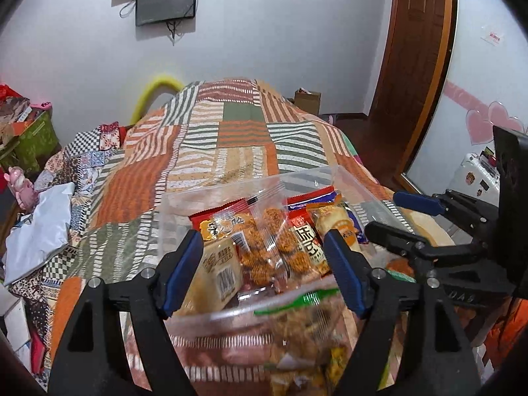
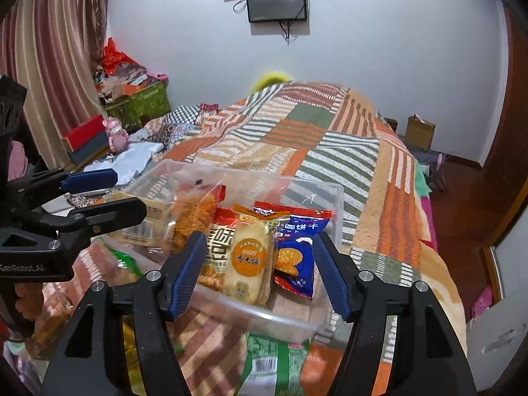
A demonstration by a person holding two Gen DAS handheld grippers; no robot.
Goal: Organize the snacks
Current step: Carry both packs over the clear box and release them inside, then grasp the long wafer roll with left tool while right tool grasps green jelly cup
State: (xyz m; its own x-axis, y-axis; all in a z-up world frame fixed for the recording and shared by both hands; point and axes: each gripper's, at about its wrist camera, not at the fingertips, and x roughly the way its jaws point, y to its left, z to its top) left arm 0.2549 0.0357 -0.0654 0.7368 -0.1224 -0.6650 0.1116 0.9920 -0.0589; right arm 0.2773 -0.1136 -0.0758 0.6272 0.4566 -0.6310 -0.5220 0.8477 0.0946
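A clear plastic box [image 1: 184, 204] stands on the patchwork bedspread and holds several snack packets: a clear bag of orange crackers [image 1: 267, 241], a pale biscuit pack [image 1: 219, 272], a rice-cracker pack [image 2: 249, 260] and a blue biscuit packet [image 2: 295, 250]. The box also shows in the right wrist view [image 2: 333, 194]. My left gripper [image 1: 264, 270] is open and empty over the box's near rim. My right gripper [image 2: 259, 270] is open and empty over the box's near side. Loose green-topped snack bags lie in front of the box, one in the left wrist view [image 1: 303, 333] and one in the right wrist view [image 2: 274, 363].
The bedspread [image 1: 231, 132] stretches away to a white wall. Clutter, a grey bag [image 1: 39, 227] and a green storage box [image 2: 142, 102] lie at the left. A wooden door [image 1: 415, 49] and a cardboard box [image 2: 419, 132] are at the right.
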